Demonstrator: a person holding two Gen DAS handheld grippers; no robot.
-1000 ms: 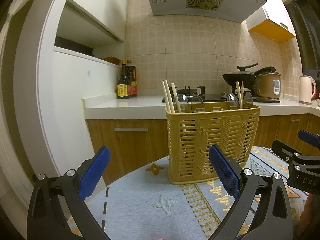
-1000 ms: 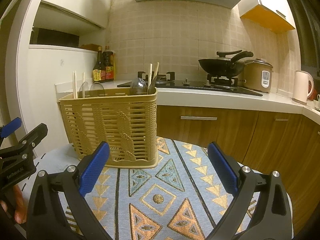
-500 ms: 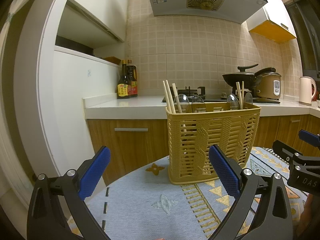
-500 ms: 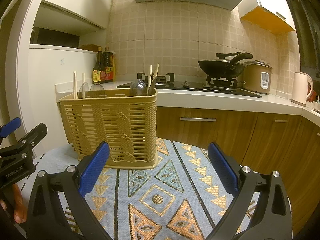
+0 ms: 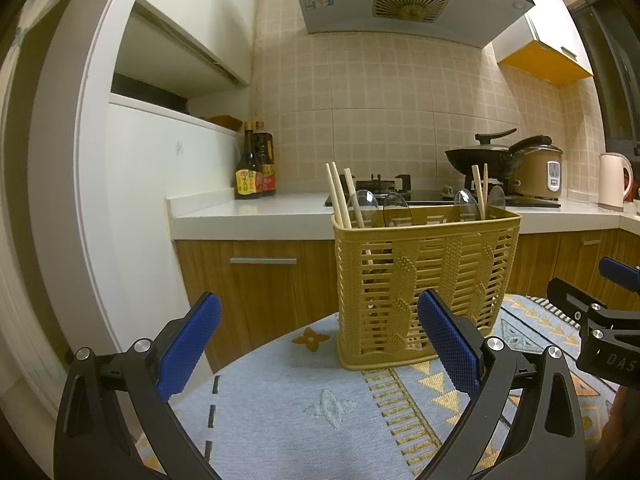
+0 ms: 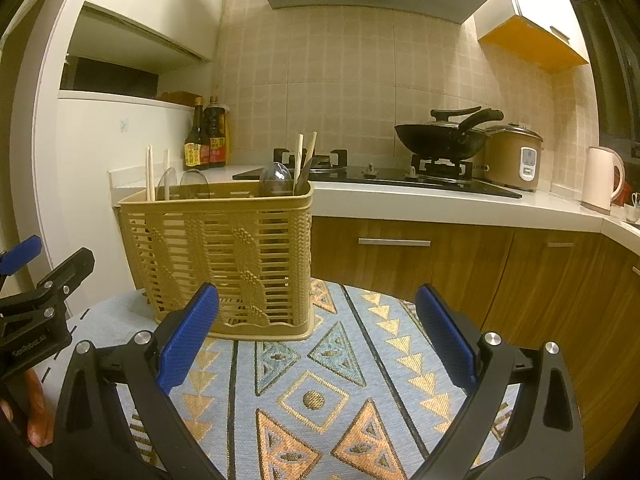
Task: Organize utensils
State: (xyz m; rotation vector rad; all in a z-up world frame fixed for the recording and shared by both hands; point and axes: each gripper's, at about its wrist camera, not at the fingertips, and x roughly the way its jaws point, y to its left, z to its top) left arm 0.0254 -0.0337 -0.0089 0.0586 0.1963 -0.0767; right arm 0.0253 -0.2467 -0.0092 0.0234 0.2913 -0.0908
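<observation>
A tan slatted utensil basket point(image 5: 424, 280) point(image 6: 224, 256) stands upright on a patterned cloth. Wooden chopsticks point(image 5: 338, 196) point(image 6: 305, 162) and clear plastic spoons point(image 5: 362, 206) point(image 6: 276, 178) stick up from it at both ends. My left gripper point(image 5: 318, 350) is open, low over the cloth, short of the basket and a little to its left. My right gripper point(image 6: 318, 338) is open too, in front of the basket's right corner, nothing between its fingers. Each gripper shows at the edge of the other's view.
The cloth point(image 6: 320, 380) covers a small round table. Behind runs a kitchen counter point(image 5: 256, 216) with sauce bottles point(image 5: 256, 172), a gas hob, a black wok point(image 6: 444, 140), a rice cooker point(image 6: 514, 158) and a kettle point(image 6: 602, 178). A person's fingers point(image 6: 36, 412) show at lower left.
Both grippers have eased slightly, so the basket sits a touch lower and nearer in the views. Nothing was taken or let go.
</observation>
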